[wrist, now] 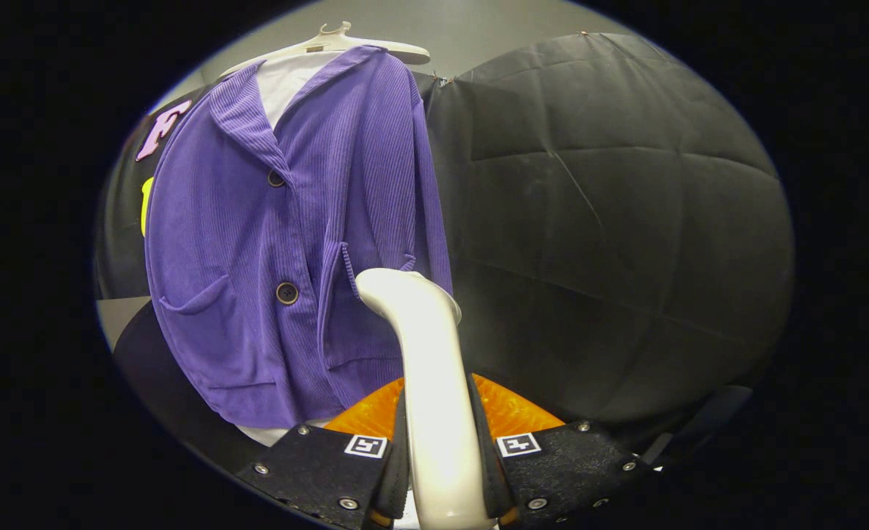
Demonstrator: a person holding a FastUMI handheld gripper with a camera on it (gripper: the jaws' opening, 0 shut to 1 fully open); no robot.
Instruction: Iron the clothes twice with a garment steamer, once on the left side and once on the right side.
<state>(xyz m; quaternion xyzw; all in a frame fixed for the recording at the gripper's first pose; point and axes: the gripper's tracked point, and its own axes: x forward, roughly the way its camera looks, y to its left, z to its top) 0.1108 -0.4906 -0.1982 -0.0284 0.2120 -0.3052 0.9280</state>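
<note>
My gripper (442, 456) pinches the steamer (423, 346), its head pointing up against the jacket's (272, 243) right-hand front panel.

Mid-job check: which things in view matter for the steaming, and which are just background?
For the job:
- garment steamer, its handle clamped between both fingers of the gripper, head against the jacket
- purple corduroy jacket, hanging
- hanger holding it

Just there:
- white shirt under the jacket
- black booth cloth
- orange piece beyond the fingers
</note>
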